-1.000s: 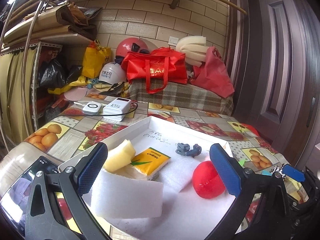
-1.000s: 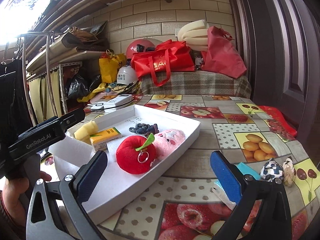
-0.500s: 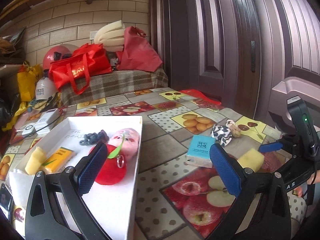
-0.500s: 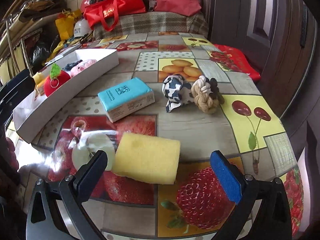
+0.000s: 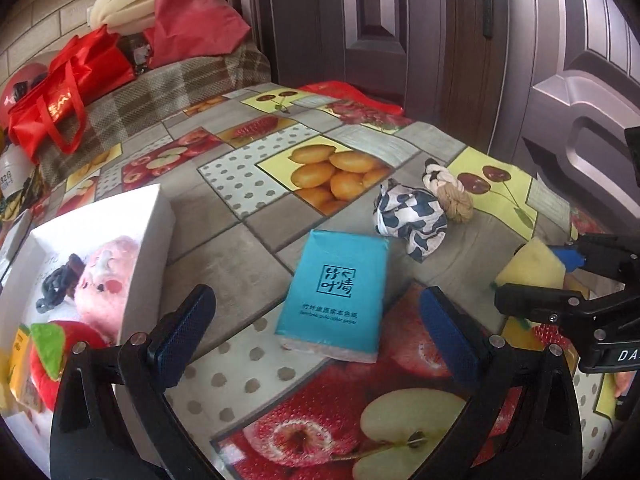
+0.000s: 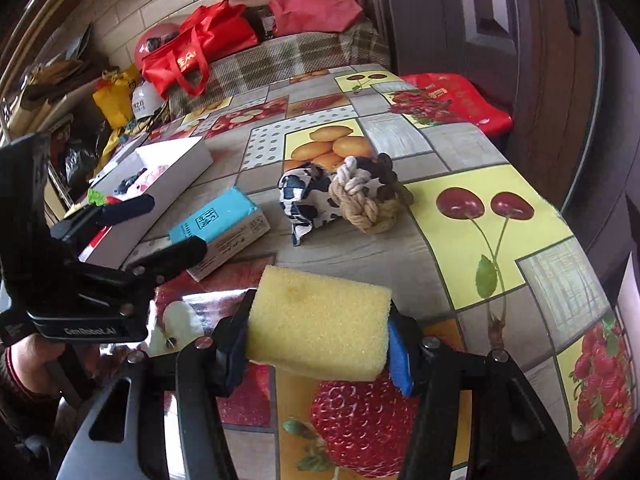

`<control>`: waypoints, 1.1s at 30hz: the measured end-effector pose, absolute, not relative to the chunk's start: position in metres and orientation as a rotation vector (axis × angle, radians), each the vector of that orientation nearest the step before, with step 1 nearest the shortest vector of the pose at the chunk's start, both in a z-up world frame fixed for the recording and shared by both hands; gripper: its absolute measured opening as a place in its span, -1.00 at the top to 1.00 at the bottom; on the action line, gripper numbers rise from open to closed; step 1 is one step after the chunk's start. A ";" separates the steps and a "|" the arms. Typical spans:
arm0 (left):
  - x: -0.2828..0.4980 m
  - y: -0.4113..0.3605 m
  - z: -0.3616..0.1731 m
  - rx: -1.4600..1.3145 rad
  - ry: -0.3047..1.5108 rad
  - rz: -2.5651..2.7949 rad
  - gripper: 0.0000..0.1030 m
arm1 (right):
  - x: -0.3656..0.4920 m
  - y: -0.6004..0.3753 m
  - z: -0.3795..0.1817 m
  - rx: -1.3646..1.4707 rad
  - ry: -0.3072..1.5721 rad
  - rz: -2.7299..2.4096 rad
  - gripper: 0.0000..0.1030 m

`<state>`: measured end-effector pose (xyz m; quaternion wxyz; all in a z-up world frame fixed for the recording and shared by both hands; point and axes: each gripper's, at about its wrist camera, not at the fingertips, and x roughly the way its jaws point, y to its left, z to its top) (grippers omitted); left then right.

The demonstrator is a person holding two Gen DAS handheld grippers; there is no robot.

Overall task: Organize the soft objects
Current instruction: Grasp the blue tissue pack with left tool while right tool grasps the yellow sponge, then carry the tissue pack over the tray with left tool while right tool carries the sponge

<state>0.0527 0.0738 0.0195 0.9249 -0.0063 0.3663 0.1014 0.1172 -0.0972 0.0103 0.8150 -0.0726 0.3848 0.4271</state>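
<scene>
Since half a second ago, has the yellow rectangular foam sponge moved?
Yes. The yellow foam sponge now sits clamped in the right gripper, off the fruit-print tablecloth where it lay.

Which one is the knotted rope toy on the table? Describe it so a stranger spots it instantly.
Start at the fruit-print tablecloth and find its yellow square with two red cherries. Just left of that square lie two soft lumps that touch: a black-and-white cow-print cloth bundle and the beige knotted rope toy. The rope toy is the one nearer the cherries, braided from thick tan and white cord rather than printed fabric.
</scene>
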 end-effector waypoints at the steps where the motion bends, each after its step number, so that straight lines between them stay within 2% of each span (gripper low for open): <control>1: 0.058 0.070 0.017 0.006 0.766 0.203 -0.96 | 0.119 -0.100 0.009 -0.133 0.833 0.915 -0.10; 2: 0.062 0.066 0.015 0.025 0.778 0.201 -0.68 | 0.120 -0.101 0.009 -0.119 0.841 0.917 -0.10; 3: 0.065 0.063 0.013 0.042 0.789 0.201 -0.09 | 0.121 -0.102 0.010 -0.109 0.844 0.924 -0.10; 4: 0.066 0.061 0.012 0.053 0.796 0.204 -0.01 | 0.120 -0.103 0.010 -0.102 0.845 0.928 -0.10; 17: 0.004 0.067 0.044 -0.023 0.504 0.264 0.00 | 0.101 -0.114 0.035 -0.055 0.667 0.943 -0.10; 24: -0.028 0.067 0.050 -0.028 0.430 0.295 -0.01 | 0.084 -0.107 0.053 -0.014 0.472 0.921 -0.11; 33: -0.065 0.070 0.053 -0.035 0.399 0.303 -0.01 | 0.071 -0.085 0.055 -0.036 0.424 0.938 -0.11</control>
